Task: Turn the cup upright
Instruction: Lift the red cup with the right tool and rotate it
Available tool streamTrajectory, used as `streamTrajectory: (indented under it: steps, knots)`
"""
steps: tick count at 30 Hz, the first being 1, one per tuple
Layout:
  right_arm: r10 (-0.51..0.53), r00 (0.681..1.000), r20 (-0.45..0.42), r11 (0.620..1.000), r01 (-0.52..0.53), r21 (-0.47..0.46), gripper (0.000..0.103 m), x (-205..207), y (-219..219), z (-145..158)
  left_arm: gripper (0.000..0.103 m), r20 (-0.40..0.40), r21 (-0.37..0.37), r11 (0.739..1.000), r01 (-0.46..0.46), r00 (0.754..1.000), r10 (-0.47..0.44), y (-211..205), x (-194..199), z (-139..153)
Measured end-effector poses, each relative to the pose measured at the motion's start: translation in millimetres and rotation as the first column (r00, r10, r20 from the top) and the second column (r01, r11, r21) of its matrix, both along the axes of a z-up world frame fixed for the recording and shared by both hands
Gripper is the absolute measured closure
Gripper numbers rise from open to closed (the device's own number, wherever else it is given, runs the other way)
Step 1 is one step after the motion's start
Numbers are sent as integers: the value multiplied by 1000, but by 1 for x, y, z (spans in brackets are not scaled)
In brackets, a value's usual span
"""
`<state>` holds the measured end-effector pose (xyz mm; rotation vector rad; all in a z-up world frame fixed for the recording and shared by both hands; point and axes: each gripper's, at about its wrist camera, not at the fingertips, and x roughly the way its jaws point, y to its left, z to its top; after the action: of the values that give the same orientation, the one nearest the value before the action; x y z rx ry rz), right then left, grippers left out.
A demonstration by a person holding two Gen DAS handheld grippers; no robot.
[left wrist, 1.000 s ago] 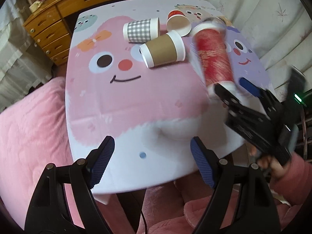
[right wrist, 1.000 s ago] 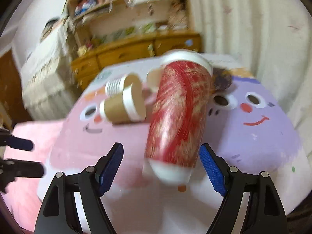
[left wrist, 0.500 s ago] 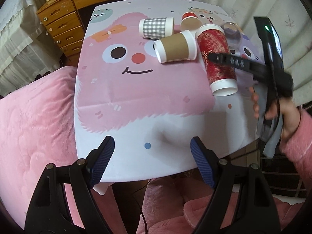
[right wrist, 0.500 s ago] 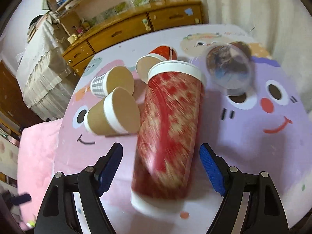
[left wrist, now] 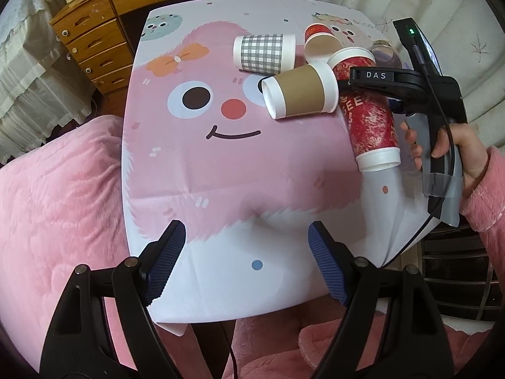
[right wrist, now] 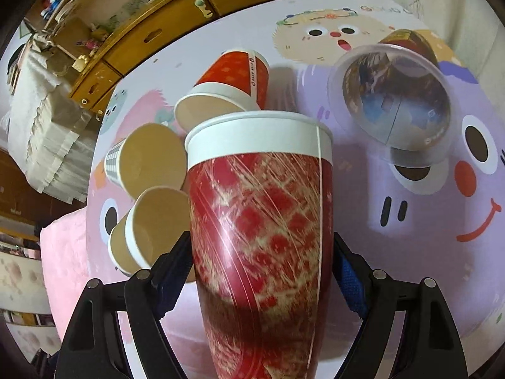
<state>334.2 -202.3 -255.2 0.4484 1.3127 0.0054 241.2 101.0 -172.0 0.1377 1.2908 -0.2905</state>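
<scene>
A tall red paper cup [left wrist: 372,120] with white rims lies on its side at the table's right. In the right wrist view the red cup [right wrist: 262,237] fills the space between the fingers. My right gripper [right wrist: 262,262] has its pads against the cup's two sides, shut on it. From the left wrist view the right gripper body [left wrist: 407,85] reaches across the cup from the right. My left gripper [left wrist: 244,260] is open and empty above the table's near edge.
A brown cup [left wrist: 300,94], a grey checked cup [left wrist: 263,52] and an orange-red cup [right wrist: 233,79] lie on their sides beside the red cup. A clear plastic cup [right wrist: 394,101] lies to its right. A wooden dresser [left wrist: 101,22] stands beyond the table [left wrist: 221,189].
My right gripper has come down over the lying red cup and closed its fingers against the cup's sides. My left gripper pulled back a little.
</scene>
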Motion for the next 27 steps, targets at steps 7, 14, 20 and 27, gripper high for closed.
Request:
streamTrajectory:
  steps: [7, 14, 20, 27]
  knots:
    - [-26, 997, 75, 999, 29, -35, 24, 0, -6, 12, 25, -11, -7, 1000, 21, 1000, -21, -3, 6, -4]
    - [-32, 930, 367, 997, 58, -58, 24, -56, 4, 50, 25, -5, -8, 999, 39, 999, -39, -8, 0, -1]
    - [115, 834, 540, 974, 11, -224, 24, -114, 29, 62, 25, -7, 1, 1000, 29, 1000, -29, -9, -12, 1]
    - [198, 816, 543, 958, -43, -285, 26, -153, 46, 60, 25, 4, -10, 1000, 0, 1000, 0, -11, -30, 7]
